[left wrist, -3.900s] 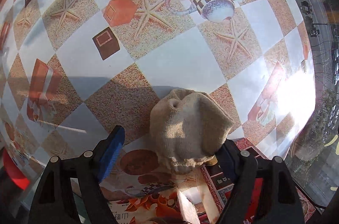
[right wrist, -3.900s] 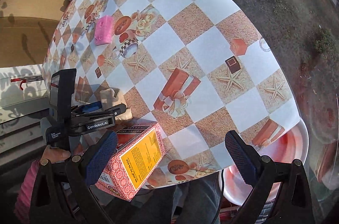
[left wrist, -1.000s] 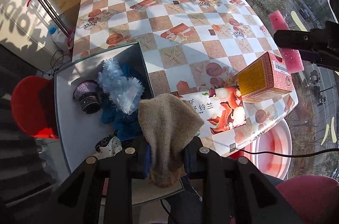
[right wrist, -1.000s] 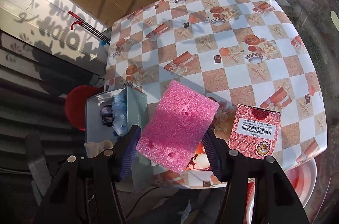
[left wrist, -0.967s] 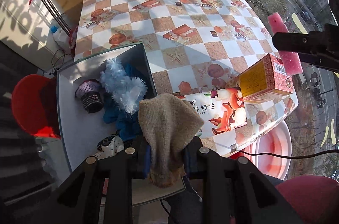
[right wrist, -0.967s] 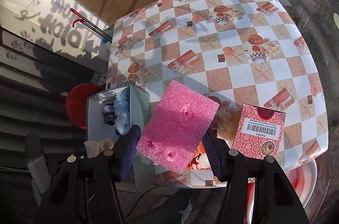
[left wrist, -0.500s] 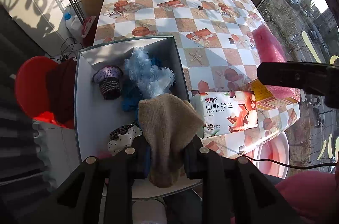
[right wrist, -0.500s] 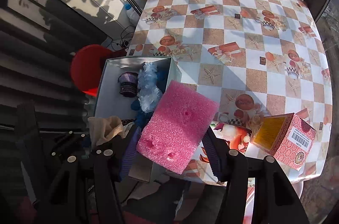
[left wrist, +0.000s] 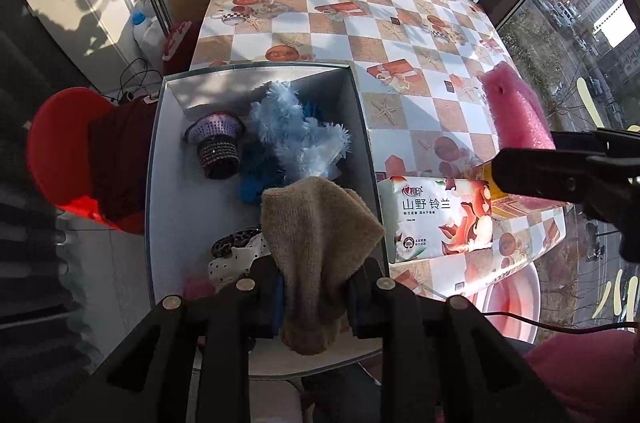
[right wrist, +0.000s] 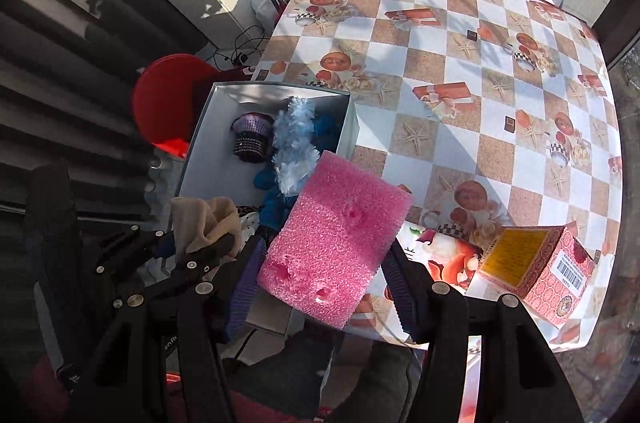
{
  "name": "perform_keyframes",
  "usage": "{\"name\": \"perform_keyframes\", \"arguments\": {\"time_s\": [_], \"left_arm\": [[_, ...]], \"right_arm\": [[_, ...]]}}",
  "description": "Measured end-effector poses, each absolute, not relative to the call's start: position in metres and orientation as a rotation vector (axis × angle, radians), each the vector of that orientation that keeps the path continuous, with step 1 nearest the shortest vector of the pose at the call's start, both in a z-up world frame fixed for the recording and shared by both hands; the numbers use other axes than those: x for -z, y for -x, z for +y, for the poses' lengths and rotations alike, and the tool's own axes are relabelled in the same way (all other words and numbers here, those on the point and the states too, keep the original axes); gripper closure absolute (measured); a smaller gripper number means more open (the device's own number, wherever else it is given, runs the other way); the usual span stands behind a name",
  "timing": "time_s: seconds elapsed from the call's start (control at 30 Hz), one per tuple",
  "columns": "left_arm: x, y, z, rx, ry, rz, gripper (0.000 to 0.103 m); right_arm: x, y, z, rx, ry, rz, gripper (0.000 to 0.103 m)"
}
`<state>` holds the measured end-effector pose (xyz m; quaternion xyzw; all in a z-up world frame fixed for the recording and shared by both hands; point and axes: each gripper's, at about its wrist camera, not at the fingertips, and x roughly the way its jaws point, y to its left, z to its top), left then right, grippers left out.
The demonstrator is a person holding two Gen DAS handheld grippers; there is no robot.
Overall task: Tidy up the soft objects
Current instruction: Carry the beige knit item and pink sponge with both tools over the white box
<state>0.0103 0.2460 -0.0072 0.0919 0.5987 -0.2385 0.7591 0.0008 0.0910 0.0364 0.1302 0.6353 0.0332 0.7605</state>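
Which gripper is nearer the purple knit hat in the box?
Left. The left gripper holds the beige sock over the box, near the purple knit hat; the right gripper is toward the table.

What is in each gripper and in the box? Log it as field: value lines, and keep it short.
left gripper: shut on the beige knit cloth, held above the box
right gripper: shut on the pink foam sponge
box: open, white inside, beside the table
box contents: purple knit cup, light blue fluffy piece, blue fabric, spotted cloth
on table: tissue pack, red patterned carton
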Motion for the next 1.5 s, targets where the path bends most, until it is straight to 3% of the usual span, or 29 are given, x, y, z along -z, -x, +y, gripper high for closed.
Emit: {"name": "perform_keyframes", "arguments": {"time_s": [1.5], "left_arm": [[0.036, -0.02, 0.296, 0.362, -0.119, 1.361, 0.077]], "right_arm": [[-0.024, -0.017, 0.136, -0.167, -0.162, 1.447, 0.042]]}}
